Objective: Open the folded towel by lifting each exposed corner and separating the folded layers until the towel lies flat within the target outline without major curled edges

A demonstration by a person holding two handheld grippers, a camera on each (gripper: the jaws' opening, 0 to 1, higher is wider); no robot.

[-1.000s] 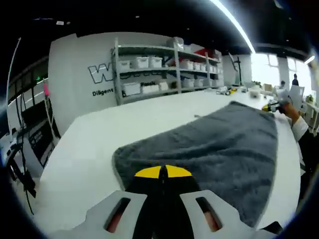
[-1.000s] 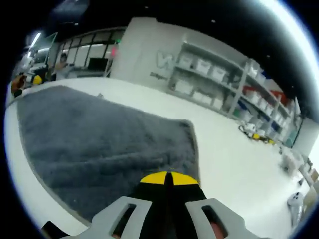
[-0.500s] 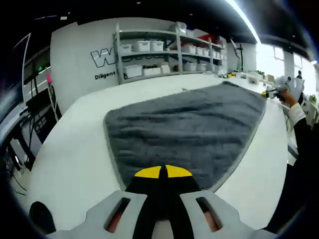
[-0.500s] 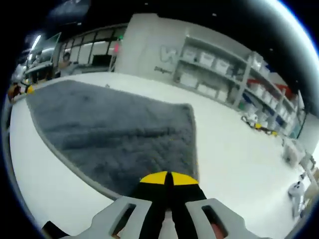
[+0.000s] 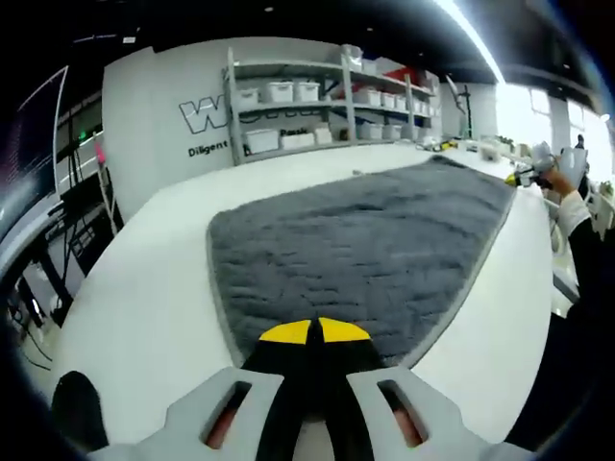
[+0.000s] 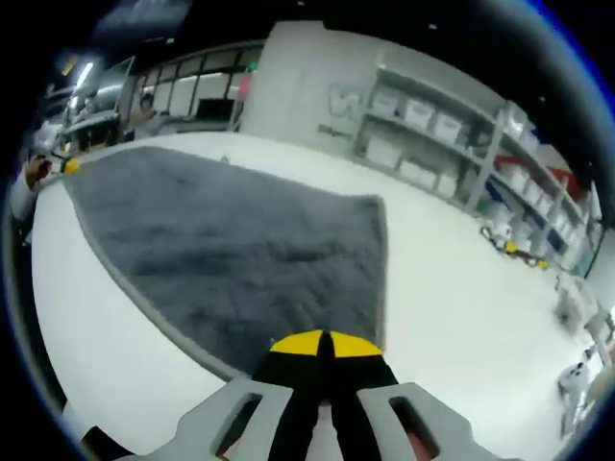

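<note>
Now, with each hand-held gripper (image 5: 313, 331) (image 6: 322, 344) pinching a near corner of the towel (image 5: 365, 250), we should pull outward evenly, keeping it flat on the desk (image 5: 144, 298).

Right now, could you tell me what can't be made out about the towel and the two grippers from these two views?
- Left gripper, left gripper view: its closed jaws hide the towel corner beneath.
- Right gripper, right gripper view: same; the corner it clamps is covered.
- Target outline: no line can be seen on the white table; I cannot tell whether the towel covers it.
- Shelf bins: contents too small to tell.
</note>
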